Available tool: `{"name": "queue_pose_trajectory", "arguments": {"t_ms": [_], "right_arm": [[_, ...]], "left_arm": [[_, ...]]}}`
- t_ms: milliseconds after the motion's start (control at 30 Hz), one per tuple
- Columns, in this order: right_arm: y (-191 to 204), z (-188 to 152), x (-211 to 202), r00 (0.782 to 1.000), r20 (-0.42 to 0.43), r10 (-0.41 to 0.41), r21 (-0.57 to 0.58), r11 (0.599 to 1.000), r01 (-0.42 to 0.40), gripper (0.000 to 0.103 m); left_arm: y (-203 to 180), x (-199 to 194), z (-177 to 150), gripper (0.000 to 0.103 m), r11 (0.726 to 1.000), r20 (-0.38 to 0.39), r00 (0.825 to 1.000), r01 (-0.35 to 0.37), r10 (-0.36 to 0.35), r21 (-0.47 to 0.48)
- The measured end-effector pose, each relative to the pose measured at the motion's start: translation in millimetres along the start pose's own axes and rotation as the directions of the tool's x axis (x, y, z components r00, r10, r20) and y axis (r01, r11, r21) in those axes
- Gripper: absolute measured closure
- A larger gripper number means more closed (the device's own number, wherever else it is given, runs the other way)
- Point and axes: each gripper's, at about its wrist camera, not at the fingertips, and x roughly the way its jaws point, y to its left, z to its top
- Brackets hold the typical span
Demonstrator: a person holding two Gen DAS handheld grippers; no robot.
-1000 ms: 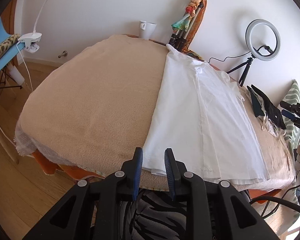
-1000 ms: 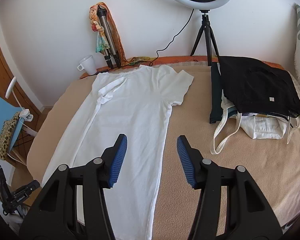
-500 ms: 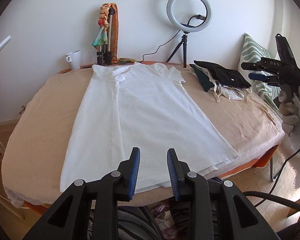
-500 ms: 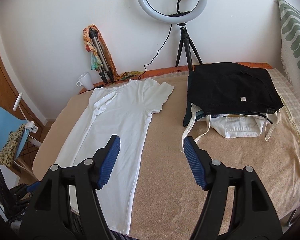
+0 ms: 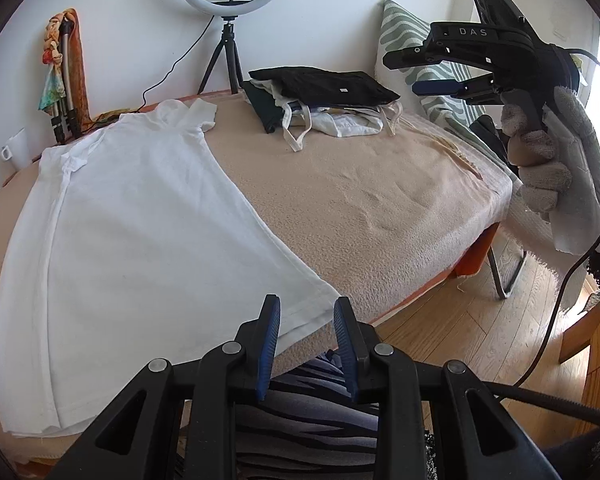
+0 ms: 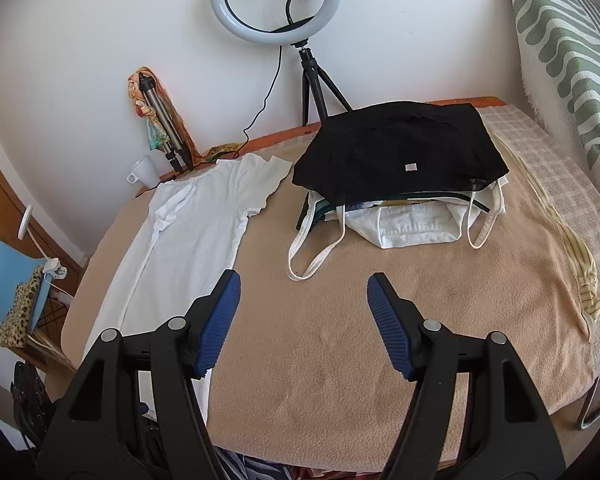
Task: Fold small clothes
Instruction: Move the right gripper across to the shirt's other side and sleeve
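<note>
A white T-shirt (image 5: 132, 232) lies flat on the beige blanket-covered table (image 5: 360, 200), one side folded in lengthwise; it also shows in the right wrist view (image 6: 188, 232). My left gripper (image 5: 306, 326) is open and empty, just above the shirt's near right hem corner. My right gripper (image 6: 302, 308) is open wide and empty, held above bare blanket right of the shirt; in the left wrist view it (image 5: 436, 76) hovers high at the right in a gloved hand.
A pile of clothes with a black garment (image 6: 400, 156) on top lies at the back right, white straps trailing. A ring light on a tripod (image 6: 276, 0), a folded tripod with scarf (image 6: 160, 128), a white mug (image 6: 144, 170) and a striped cushion (image 6: 572, 48) line the back.
The left gripper has swung right, from the shirt's left hem to its right hem corner. The right gripper has moved right, off the shirt, and opened wider.
</note>
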Motion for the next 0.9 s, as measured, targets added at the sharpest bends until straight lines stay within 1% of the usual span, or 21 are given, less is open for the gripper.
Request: {"name": "queue_pose_trajectory", "arguments": {"t_ms": [133, 233, 367, 433, 500, 533, 633, 700, 833, 900], "right_arm": [[-12.2, -1.1, -1.4, 1.000, -0.011, 0.001, 0.008, 1.000, -0.001, 0.034], [-17.9, -1.2, -0.5, 1.000, -0.019, 0.013, 0.012, 1.000, -0.013, 0.034], [-21.7, -2.3, 6.6, 0.999, -0.040, 0.030, 0.018, 0.999, -0.029, 0.034], [-21.4, -1.3, 12.7, 0.998, -0.055, 0.042, 0.017, 0.999, -0.041, 0.034], [-19.2, 1.2, 19.2, 0.996, -0.071, 0.060, 0.010, 0.998, -0.060, 0.034], [-17.4, 2.8, 22.5, 0.995, -0.077, 0.070, 0.005, 0.998, -0.070, 0.034], [-10.8, 8.6, 33.7, 0.991, -0.094, 0.093, -0.010, 0.996, -0.094, 0.034], [-6.4, 12.8, 43.7, 0.986, -0.112, 0.120, -0.004, 0.993, -0.122, 0.034], [8.2, 20.7, 69.5, 0.968, -0.163, 0.193, 0.009, 0.981, -0.194, 0.034], [17.3, 25.0, 87.7, 0.959, -0.193, 0.210, 0.021, 0.978, -0.210, 0.034]], "left_arm": [[-10.0, 15.3, 2.9, 0.075, 1.000, -0.027, 1.000, 0.017, -0.016, 0.022], [-13.0, 24.3, 4.7, 0.071, 0.999, -0.049, 0.999, 0.018, -0.017, 0.028], [-16.7, 35.9, 6.5, 0.071, 0.999, -0.066, 0.998, -0.004, 0.007, 0.045], [-15.7, 40.3, 7.1, 0.081, 0.999, -0.068, 0.997, -0.021, 0.024, 0.044], [-11.9, 41.8, 7.7, 0.097, 0.999, -0.064, 0.998, -0.028, 0.030, 0.031], [-8.2, 41.5, 8.7, 0.100, 1.000, -0.059, 0.998, -0.021, 0.022, 0.011], [6.1, 32.5, 13.4, 0.101, 0.997, -0.030, 0.999, 0.019, -0.021, -0.075], [12.5, 22.6, 17.6, 0.101, 0.993, -0.001, 1.000, 0.028, -0.028, -0.112], [20.6, 2.8, 23.4, 0.101, 0.989, 0.046, 0.999, 0.027, -0.021, -0.148], [23.7, -3.8, 24.1, 0.101, 0.987, 0.060, 0.998, 0.032, -0.023, -0.155]]}}
